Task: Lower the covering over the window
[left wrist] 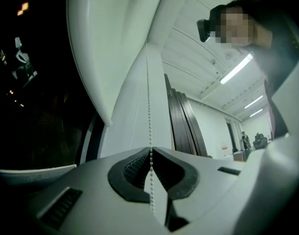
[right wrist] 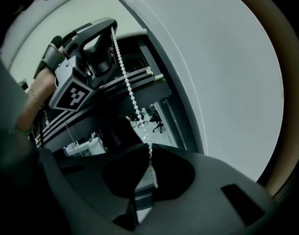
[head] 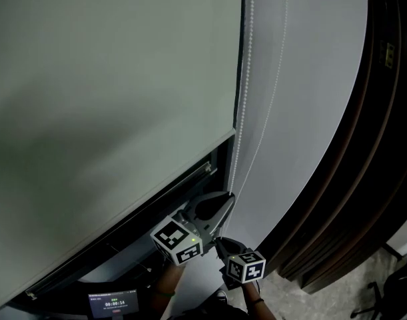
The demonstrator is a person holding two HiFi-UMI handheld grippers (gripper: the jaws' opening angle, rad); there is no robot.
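A pale roller blind [head: 110, 79] covers most of the window, and its bottom bar [head: 123, 231] hangs above a dark gap. A white bead chain [head: 242, 79] runs down the blind's right edge. My left gripper [head: 226, 197] is shut on this chain; in the left gripper view the beads [left wrist: 150, 106] pass straight between the closed tips [left wrist: 150, 150]. Just below it, my right gripper [head: 218, 242] is shut on the same chain [right wrist: 127, 82], which enters its tips [right wrist: 149, 148]. The right gripper view also shows the left gripper [right wrist: 110, 27] above, pinching the chain.
A white wall [head: 310, 79] lies right of the chain, and beyond it are dark curved panels [head: 350, 179]. A small timer screen [head: 113, 304] sits at the bottom left. Dark window glass [left wrist: 36, 106] shows under the blind. An office chair [head: 396, 285] stands at the far right.
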